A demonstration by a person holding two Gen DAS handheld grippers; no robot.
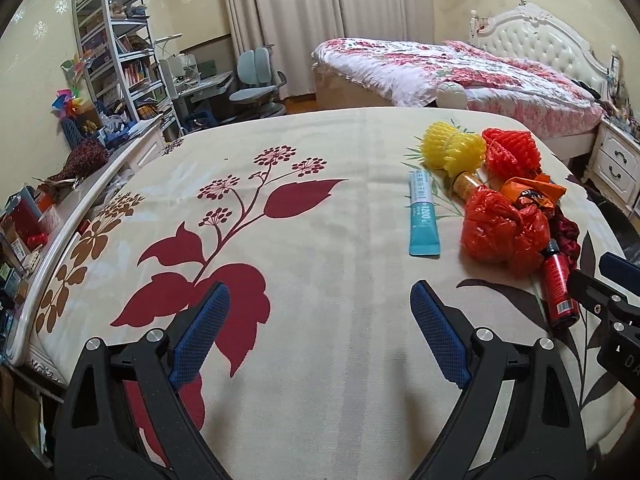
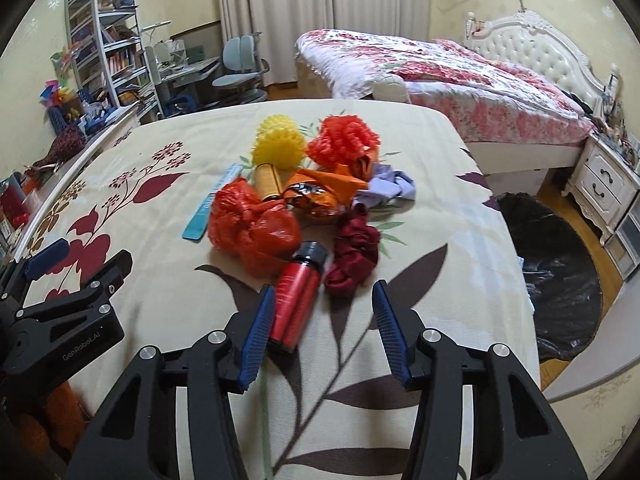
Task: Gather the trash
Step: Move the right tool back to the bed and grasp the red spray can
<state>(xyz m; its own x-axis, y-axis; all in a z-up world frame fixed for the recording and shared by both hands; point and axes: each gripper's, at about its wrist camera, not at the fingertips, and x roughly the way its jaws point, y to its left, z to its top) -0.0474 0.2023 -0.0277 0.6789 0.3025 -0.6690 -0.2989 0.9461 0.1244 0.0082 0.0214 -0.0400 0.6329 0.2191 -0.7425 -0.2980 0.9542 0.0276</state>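
A pile of trash lies on the cream floral bed cover [image 2: 440,208]: a red spray can [image 2: 296,300] [image 1: 558,288], a crumpled red plastic bag [image 2: 252,232] [image 1: 500,232], a teal tube [image 1: 422,216] [image 2: 208,208], a yellow foam net [image 2: 276,144] [image 1: 452,148], a red foam net [image 2: 344,142] [image 1: 510,152], an orange wrapper [image 2: 320,196] and a dark red cloth [image 2: 354,256]. My right gripper [image 2: 324,304] is open, its left finger beside the spray can's base. My left gripper [image 1: 320,304] is open and empty over bare cover, left of the pile.
A black trash bag [image 2: 556,276] lies open on the floor right of the bed. A second bed [image 2: 440,76] stands behind, a white nightstand [image 2: 604,184] to the right. Shelves [image 1: 116,48], a desk and a chair [image 1: 256,80] stand at back left.
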